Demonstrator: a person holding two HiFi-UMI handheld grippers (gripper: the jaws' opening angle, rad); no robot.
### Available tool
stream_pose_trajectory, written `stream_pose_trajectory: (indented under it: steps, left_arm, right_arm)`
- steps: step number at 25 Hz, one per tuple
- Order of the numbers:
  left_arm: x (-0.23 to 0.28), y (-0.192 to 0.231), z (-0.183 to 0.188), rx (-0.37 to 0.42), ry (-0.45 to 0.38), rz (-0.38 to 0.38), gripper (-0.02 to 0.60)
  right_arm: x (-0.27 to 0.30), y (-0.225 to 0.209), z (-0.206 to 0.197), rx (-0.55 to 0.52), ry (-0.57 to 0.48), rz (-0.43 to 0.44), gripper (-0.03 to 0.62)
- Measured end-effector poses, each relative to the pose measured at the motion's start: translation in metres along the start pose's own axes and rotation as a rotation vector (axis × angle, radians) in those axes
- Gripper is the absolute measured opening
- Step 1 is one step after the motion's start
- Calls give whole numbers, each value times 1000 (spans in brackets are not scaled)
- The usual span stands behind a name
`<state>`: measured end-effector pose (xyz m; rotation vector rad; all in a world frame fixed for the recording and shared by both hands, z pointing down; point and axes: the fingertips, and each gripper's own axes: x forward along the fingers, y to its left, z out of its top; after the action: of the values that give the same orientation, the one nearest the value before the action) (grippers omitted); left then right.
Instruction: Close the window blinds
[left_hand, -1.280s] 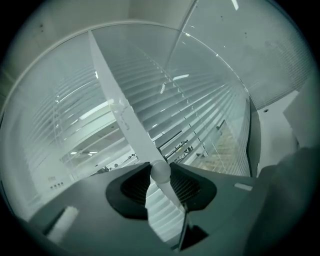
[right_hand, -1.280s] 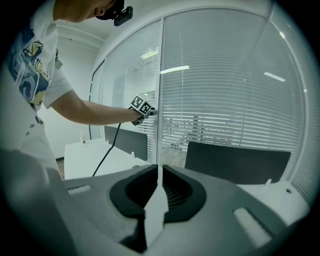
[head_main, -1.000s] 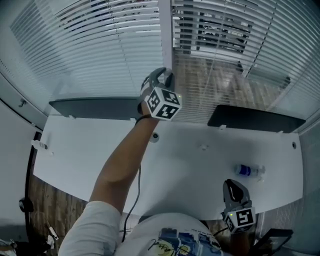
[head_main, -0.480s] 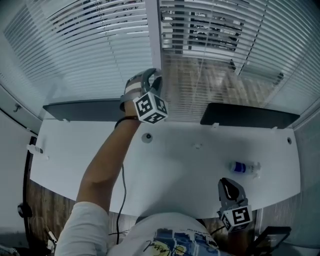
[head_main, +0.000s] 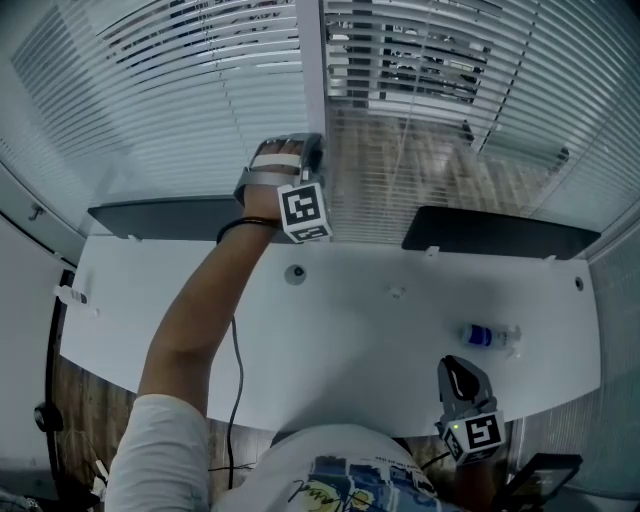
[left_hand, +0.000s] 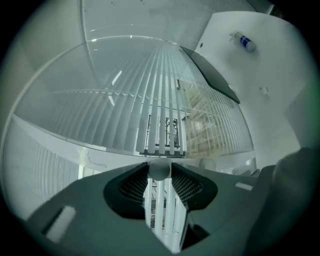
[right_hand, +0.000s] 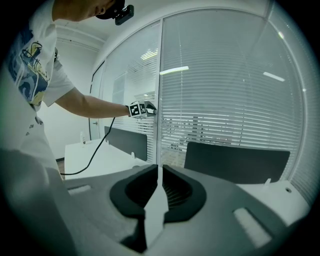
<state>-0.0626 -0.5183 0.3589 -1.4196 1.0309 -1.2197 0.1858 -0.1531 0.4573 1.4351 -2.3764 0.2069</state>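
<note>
White slatted blinds (head_main: 190, 90) cover the glass on both sides of a white window post (head_main: 310, 60); the right blind (head_main: 440, 70) has its slats tilted open, showing the room behind. My left gripper (head_main: 300, 152) reaches up against the post, and its jaws are closing. In the left gripper view a small grey round knob (left_hand: 159, 170), the end of the blind's wand, sits pinched between the jaw tips, with the slats (left_hand: 150, 100) beyond. The right gripper view shows the left gripper (right_hand: 149, 108) at the post. My right gripper (head_main: 462, 376) rests low by my body, shut and empty.
A white desk (head_main: 350, 340) runs below the window, with two dark partition panels (head_main: 170, 215) (head_main: 500, 232) at its far edge. A small bottle with a blue label (head_main: 490, 337) lies on the desk at the right. A black cable (head_main: 236, 350) hangs under my left arm.
My left gripper has drifted left and up along the post and rolled, so its marker cube faces more squarely down. The right gripper has stayed put.
</note>
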Motion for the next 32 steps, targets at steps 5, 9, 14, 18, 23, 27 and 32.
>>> stream_pose_trajectory:
  steps: [5,9,14,18,23,27,32]
  left_arm:
    - [0,1,1,-4,3,18,117]
    - [-1,2,4,-163,-19,12,118]
    - [-3,8,4,-395,-27,26,118]
    - [-4,10,1,-608,-24,40,121]
    - [-5,12,-2,-782,-23,51,124]
    - [-6,14,-4,-916,-32,42,124]
    - [-7,18,-8,-1141,-59,22,124]
  right_arm:
    - [-1,-1,-3,4,5,-1,29]
    - [1,0,-1,2,0,4,29]
    - [0,0,-2,7,1,2,29]
    - [0,0,-4,3,1,2,29]
    - [0,-2,-4,1,1,-1,29]
    - [1,0,-4,12,1,6,29]
    - [0,-1,0,11,-1,3,29]
